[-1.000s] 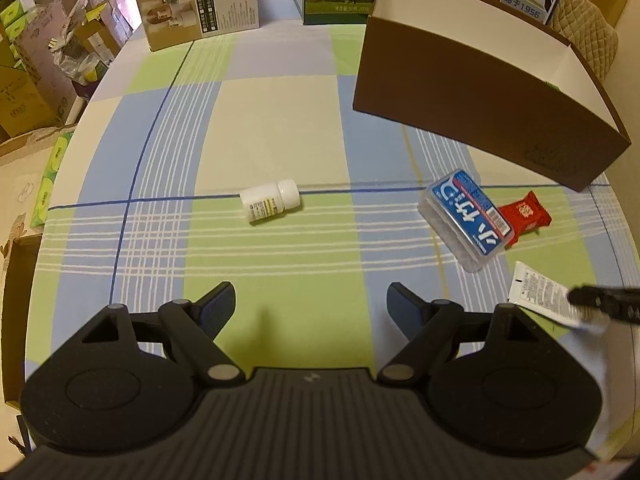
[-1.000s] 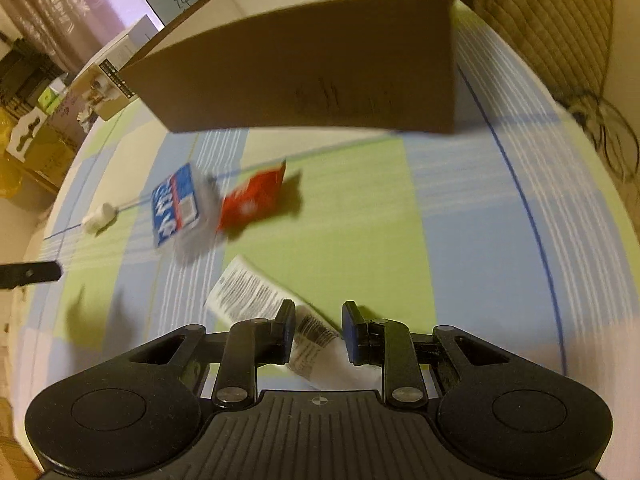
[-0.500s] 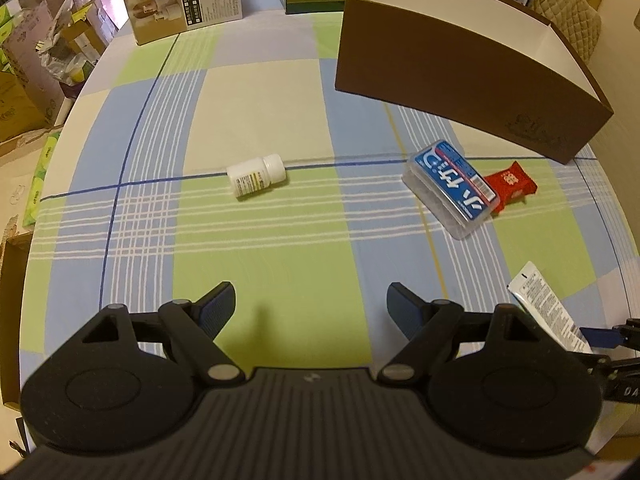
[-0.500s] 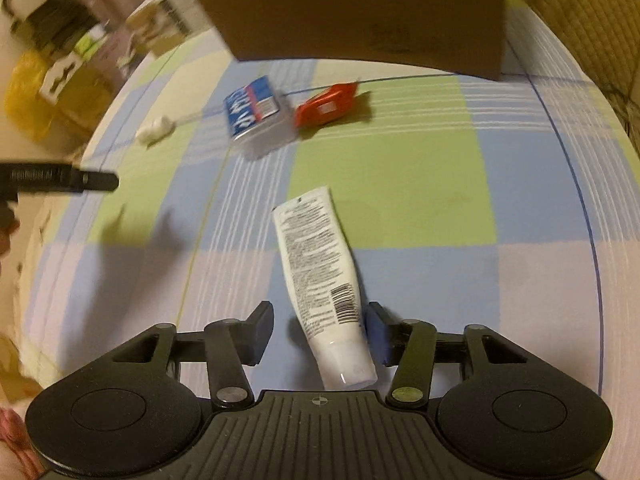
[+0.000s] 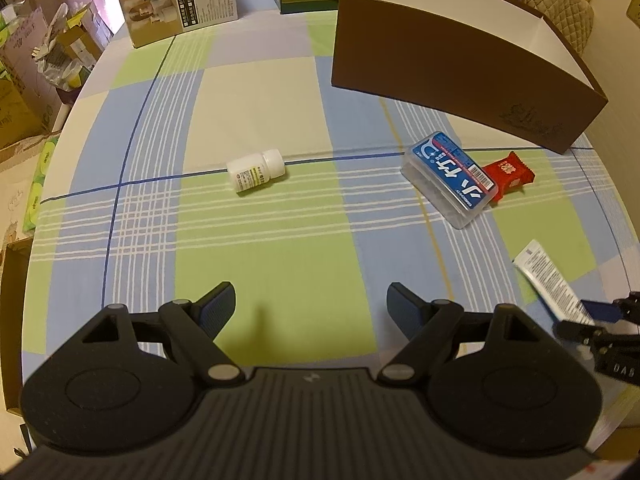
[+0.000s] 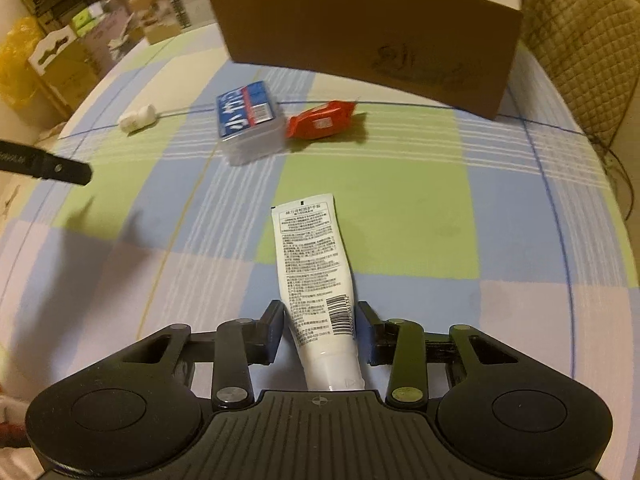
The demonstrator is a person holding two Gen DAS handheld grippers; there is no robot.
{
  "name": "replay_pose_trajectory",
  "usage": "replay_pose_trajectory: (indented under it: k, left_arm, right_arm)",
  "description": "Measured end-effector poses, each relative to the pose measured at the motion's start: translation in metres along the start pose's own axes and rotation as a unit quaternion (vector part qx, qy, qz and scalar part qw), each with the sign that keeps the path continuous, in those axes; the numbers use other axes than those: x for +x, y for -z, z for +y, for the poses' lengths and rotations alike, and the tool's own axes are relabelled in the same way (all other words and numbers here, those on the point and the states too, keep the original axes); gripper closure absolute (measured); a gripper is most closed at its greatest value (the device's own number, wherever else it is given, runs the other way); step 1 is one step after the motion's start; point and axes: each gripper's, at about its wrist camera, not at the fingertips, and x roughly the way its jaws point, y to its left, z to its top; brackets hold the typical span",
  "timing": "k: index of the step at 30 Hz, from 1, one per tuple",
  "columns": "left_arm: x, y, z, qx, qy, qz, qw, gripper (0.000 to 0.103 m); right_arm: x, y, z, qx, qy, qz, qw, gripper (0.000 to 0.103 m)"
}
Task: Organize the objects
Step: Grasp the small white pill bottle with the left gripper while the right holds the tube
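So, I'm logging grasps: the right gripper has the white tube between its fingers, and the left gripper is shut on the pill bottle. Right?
Not quite. The left gripper is open and holds nothing; the pill bottle lies on the tablecloth ahead of it, as the left wrist view shows. The white tube does sit between the right gripper's fingers.
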Motion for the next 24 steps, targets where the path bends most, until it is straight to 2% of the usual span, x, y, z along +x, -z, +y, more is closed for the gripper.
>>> replay_pose_trajectory:
  k: [4,9,13,17,24]
  left_arm:
    - [0.003,-0.001,0.003,0.004,0.001,-0.005,1.0,0.023]
    - [0.008,-0.004,0.011,0.017,0.009,-0.04,0.999,0.023]
    - [0.014,-0.014,0.016,0.05,0.015,-0.069,0.9963,0.023]
    - [0.026,-0.029,0.02,0.098,0.006,-0.091,0.991,0.023]
    - [0.063,-0.054,0.028,0.163,-0.001,-0.087,0.9828,0.025]
  right_arm:
    - [-0.001,-0.005,-0.015,0.029,0.026,-0.009,0.999,0.068]
    - [0.001,-0.016,-0.038,0.073,0.056,-0.026,0.995,0.068]
    - [0.003,-0.025,-0.049,0.09,0.065,-0.033,0.993,0.068]
    - [0.006,-0.029,-0.051,0.088,0.07,-0.037,0.993,0.067]
    - [0.009,-0.03,-0.052,0.09,0.073,-0.04,0.993,0.067]
